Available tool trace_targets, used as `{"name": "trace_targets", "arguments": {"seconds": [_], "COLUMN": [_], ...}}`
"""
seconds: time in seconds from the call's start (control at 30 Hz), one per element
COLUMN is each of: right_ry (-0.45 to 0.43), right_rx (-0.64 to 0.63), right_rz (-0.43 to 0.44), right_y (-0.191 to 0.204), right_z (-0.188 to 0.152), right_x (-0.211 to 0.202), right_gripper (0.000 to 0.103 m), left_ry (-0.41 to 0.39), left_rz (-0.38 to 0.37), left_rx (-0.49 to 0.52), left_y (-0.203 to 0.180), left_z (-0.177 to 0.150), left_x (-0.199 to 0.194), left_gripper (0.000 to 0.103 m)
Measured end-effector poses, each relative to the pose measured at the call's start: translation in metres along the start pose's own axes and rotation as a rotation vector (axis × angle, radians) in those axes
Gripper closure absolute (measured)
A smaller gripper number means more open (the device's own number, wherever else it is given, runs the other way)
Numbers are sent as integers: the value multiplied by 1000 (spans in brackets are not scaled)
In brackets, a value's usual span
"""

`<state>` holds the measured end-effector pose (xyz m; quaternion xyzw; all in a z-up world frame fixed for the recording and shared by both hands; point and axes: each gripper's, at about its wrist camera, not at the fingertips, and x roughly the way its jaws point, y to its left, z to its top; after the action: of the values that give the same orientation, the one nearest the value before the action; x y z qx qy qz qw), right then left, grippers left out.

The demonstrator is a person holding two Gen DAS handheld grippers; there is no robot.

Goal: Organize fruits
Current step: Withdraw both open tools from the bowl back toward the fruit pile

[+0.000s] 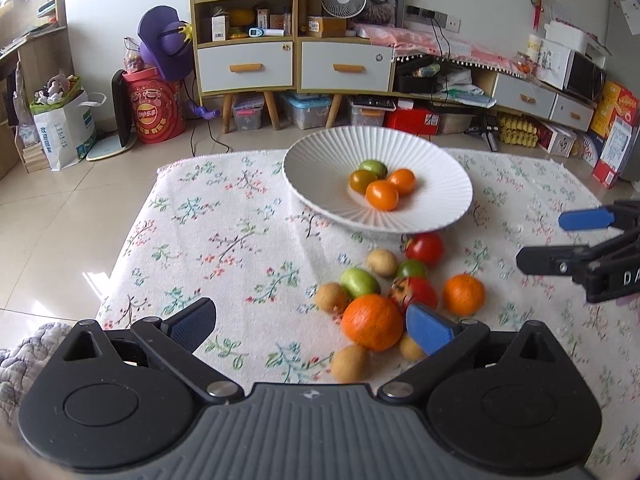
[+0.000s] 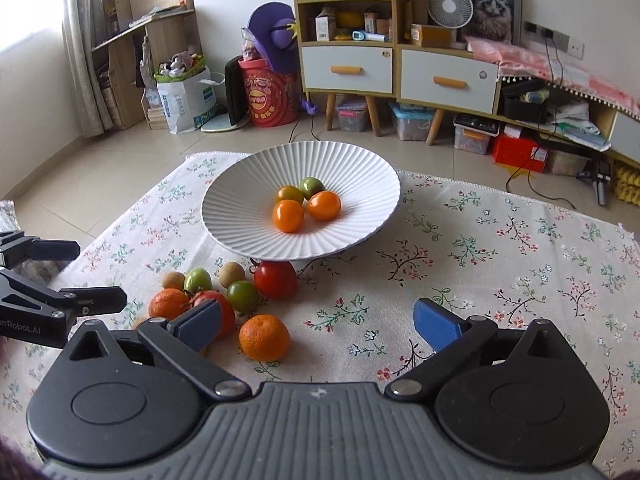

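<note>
Two spread claws (image 1: 310, 326) (image 2: 318, 322); four fruits (image 2: 306, 208) in one bowl (image 2: 360, 168).

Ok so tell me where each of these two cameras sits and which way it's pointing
Left wrist: sits on the left gripper, looking across the floral tablecloth at the ribbed white bowl; its open blue-padded fingers show, the right gripper at right.
Right wrist: sits on the right gripper, facing the same bowl from further right; its open fingers show, the left gripper at left.
Shared: bowl, loose fruit pile, shelf cabinet behind.
</note>
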<state>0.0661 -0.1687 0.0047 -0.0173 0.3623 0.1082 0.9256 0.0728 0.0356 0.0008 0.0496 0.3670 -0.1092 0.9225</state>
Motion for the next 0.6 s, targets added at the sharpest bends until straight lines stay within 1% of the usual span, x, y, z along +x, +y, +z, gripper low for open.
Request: {"name": "trace_targets", "arguments": {"seconds": [0.2, 0.4, 0.6], "right_ry": [34, 77, 119], "right_rx": [-48, -106, -158], "right_rz": [4, 12, 22], "right_y": [6, 14, 23], "right_z": [-12, -25, -36], "right_x": [5, 14, 26], "right_gripper": [1, 1, 1], "left_ry": [44, 68, 78], "left_rz": [11, 1, 0], "left_rx": [12, 27, 111], "left_y": [7, 7, -4], "left_z": [-18, -30, -43], "left_x": [6, 14, 23], "left_gripper": [3, 3, 2]}}
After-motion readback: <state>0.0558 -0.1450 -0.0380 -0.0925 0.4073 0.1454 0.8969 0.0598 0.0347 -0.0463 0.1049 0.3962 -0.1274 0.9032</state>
